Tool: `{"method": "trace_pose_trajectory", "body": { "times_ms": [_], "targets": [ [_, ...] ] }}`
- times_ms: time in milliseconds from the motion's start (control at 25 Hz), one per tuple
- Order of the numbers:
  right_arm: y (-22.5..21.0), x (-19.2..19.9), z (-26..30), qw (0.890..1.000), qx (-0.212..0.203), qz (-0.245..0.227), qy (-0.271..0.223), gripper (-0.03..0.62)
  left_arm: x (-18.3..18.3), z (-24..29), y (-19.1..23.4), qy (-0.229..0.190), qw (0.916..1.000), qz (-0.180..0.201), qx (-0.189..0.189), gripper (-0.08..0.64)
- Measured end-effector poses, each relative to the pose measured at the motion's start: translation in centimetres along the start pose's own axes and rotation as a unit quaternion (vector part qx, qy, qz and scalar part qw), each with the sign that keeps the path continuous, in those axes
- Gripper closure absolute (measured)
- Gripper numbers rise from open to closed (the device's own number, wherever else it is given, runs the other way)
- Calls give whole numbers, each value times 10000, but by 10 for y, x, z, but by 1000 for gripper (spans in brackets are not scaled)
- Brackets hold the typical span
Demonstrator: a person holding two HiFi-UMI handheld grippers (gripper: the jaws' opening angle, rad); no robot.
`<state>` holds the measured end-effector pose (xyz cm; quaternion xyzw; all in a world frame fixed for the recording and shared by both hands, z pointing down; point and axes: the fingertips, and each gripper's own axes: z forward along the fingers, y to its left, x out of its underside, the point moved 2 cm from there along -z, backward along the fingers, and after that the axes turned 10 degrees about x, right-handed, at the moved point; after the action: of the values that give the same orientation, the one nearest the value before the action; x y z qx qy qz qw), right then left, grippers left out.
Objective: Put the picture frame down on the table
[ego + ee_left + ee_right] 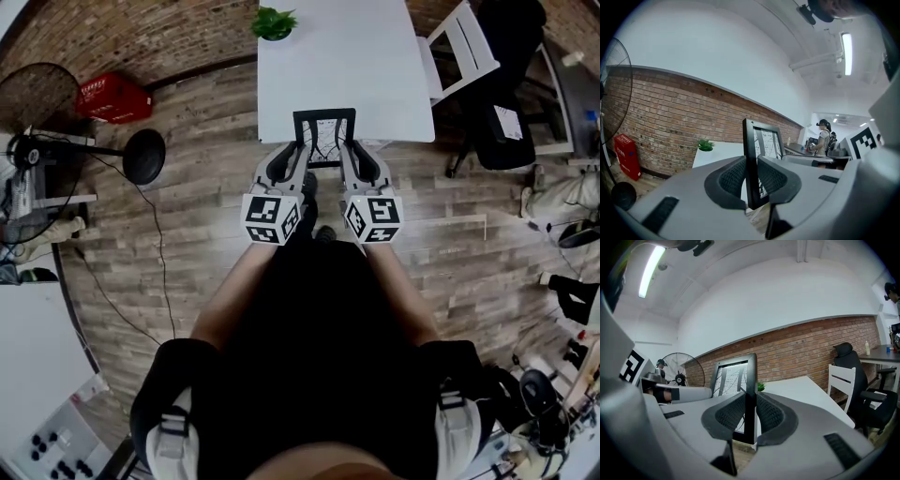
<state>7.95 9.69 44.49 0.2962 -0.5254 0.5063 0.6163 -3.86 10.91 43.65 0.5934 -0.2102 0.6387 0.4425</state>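
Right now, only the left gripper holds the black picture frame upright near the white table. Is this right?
No: both hold it. The right gripper view shows the right gripper shut on one side edge of the picture frame; the left gripper grips the other. The rest stands.

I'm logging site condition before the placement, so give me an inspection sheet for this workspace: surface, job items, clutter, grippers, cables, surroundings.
Surface: white rectangular table, standing on a wooden plank floor.
Job's things: black picture frame, upright, held at the table's near edge, not yet set down.
Clutter: small green potted plant at the table's far left corner.
Grippers: left gripper and right gripper each shut on a side rail of the frame.
Cables: thin black cable trailing over the floor on the left.
Surroundings: red plastic crate and black pedestal fan left; white chair and black office chair right; brick wall behind.
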Motion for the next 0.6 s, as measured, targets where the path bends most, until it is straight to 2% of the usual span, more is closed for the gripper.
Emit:
{"method": "trace_pose_trajectory", "body": {
  "times_ms": [600],
  "targets": [
    [-30, -23, 83, 9994, 328, 100, 82, 526, -21, 82, 55, 227, 9993, -152, 260, 477]
  ]
}}
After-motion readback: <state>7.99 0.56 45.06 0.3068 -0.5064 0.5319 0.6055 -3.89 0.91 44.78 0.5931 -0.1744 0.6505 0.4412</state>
